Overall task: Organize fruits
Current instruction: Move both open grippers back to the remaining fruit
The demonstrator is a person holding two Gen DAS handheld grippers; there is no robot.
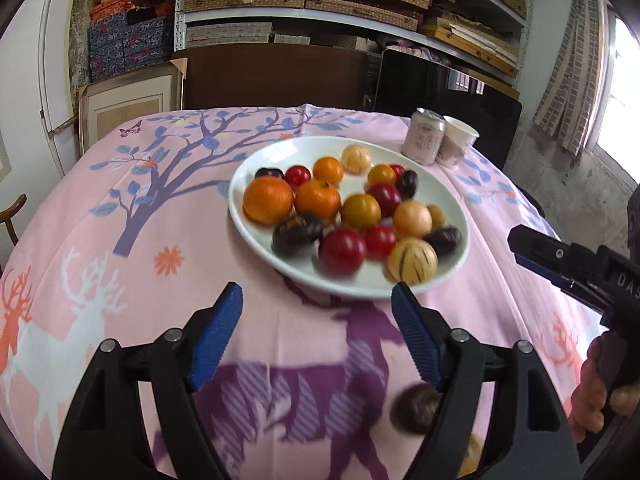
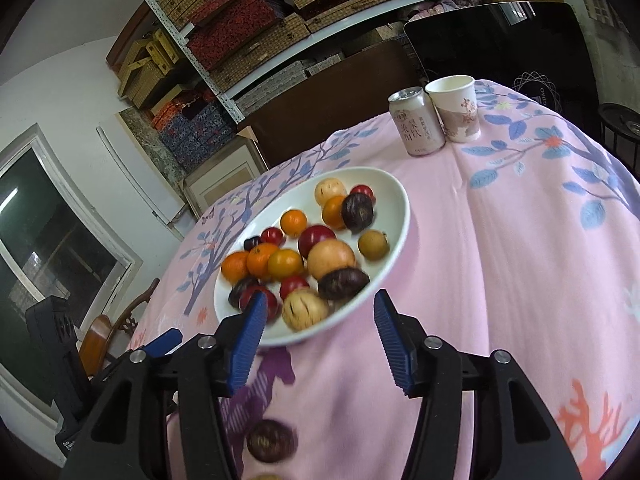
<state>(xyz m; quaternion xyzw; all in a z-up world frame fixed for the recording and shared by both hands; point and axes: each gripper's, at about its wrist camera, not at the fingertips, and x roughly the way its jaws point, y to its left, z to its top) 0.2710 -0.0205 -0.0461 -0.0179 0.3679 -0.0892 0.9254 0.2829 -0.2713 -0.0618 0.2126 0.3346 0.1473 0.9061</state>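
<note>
A white plate (image 1: 280, 156) (image 2: 384, 184) on the pink tablecloth holds several fruits: oranges, red tomatoes, dark purple fruits and pale striped ones. A dark round fruit (image 1: 416, 408) (image 2: 270, 440) lies on the cloth nearer me than the plate, with a yellowish fruit (image 1: 474, 456) just beyond it at the frame's bottom. My left gripper (image 1: 318, 296) hangs open in front of the plate's near rim, holding nothing. My right gripper (image 2: 320, 302) is open too, short of the plate's near edge and the striped fruit (image 2: 304, 310), with no pad touching anything.
A pink drink can (image 1: 424, 136) (image 2: 416, 124) and a paper cup (image 1: 456, 140) (image 2: 456, 108) stand together behind the plate at the far right. Shelves of boxes rise behind the table. A wooden chair (image 2: 120, 328) stands off the table's left edge.
</note>
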